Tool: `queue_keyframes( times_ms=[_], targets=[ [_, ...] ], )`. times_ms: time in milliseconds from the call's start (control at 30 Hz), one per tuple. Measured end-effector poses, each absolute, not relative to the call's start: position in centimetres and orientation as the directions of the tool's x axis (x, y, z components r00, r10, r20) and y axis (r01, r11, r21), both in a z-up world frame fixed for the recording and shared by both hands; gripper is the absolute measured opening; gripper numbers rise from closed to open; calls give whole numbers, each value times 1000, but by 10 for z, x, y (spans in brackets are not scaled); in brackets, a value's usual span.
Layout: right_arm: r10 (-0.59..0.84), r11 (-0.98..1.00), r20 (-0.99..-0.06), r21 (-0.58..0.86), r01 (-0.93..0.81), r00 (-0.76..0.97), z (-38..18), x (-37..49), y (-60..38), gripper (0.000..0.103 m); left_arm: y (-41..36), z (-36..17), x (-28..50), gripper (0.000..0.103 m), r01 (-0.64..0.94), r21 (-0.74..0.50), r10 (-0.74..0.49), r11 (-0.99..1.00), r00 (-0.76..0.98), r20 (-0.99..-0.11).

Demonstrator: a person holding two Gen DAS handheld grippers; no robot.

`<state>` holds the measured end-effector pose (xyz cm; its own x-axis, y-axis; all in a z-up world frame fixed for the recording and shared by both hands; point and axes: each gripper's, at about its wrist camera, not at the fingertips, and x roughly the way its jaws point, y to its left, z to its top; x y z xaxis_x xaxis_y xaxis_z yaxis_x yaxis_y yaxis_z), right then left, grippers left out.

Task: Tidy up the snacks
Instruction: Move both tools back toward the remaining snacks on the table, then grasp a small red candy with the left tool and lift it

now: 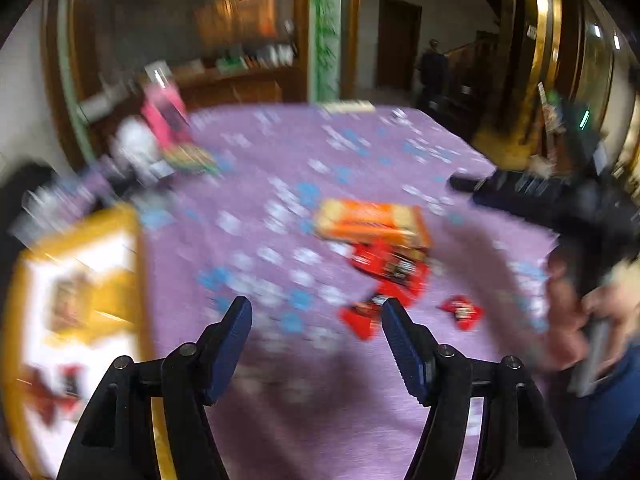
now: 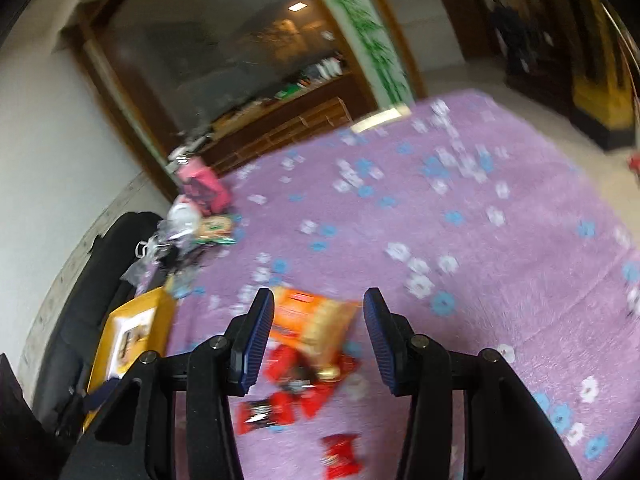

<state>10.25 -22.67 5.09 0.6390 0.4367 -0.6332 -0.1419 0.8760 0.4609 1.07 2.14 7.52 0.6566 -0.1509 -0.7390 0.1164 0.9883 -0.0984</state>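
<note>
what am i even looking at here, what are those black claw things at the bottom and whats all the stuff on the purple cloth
Those black claws are two handheld grippers, one in each of a person's hands; no robot is involved. Each carries a wide-angle camera looking along its jaws, hence the curved, blurry pictures. One picture comes from the left gripper, the other from the right gripper. Both have their jaws open and hold nothing. Below them is a purple flowered cloth with snacks on it: an orange packet lying against a heap of small red packets, and one red packet apart. A yellow box with a few snacks inside sits at the left. In the left view, the person's hand shows at the right edge.
</note>
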Motion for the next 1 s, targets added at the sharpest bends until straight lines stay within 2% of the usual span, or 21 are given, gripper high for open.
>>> queue_keyframes(
  times_ms=[67, 167, 233, 367, 500, 633, 733, 767, 800, 867, 1000],
  targets=[
    [451, 863, -667, 495, -100, 592, 37, 112, -235, 45, 21, 69, 26, 63, 128, -184, -224, 974, 604, -765],
    [477, 834, -651, 547, -71, 590, 34, 114, -250, 45, 9, 63, 39, 55, 171, -241, -295, 955, 571, -766],
    [469, 833, -646, 549, -60, 602, 35, 112, -254, 45, -8, 54, 42, 50, 223, -199, -292, 954, 550, -783],
    [504, 815, -638, 574, -77, 582, 34, 109, -253, 45, -33, 36, 43, 49, 300, -136, -283, 944, 526, -802],
    [505, 820, -633, 564, -96, 587, 39, 107, -249, 45, -43, 22, 43, 49, 313, 14, -180, 950, 579, -795],
    [515, 821, -637, 560, -114, 573, 38, 108, -243, 45, -39, 17, 49, 48, 290, 8, -171, 957, 585, -793],
    [528, 824, -653, 549, -141, 543, 35, 109, -233, 45, -29, 13, 56, 40, 254, -26, -177, 967, 593, -786],
    [530, 825, -657, 545, -148, 536, 34, 109, -230, 45, -28, 12, 58, 32, 244, -28, -173, 969, 597, -783],
    [534, 828, -663, 537, -162, 525, 32, 109, -225, 45, -26, 12, 58, 29, 232, -22, -162, 973, 605, -779],
    [533, 834, -675, 519, -186, 510, 31, 108, -216, 45, -19, 12, 59, 14, 202, -35, -154, 979, 612, -776],
    [520, 852, -702, 467, -237, 485, 27, 107, -198, 45, 7, 13, 66, 13, 133, -127, -182, 983, 614, -768]
  ],
)
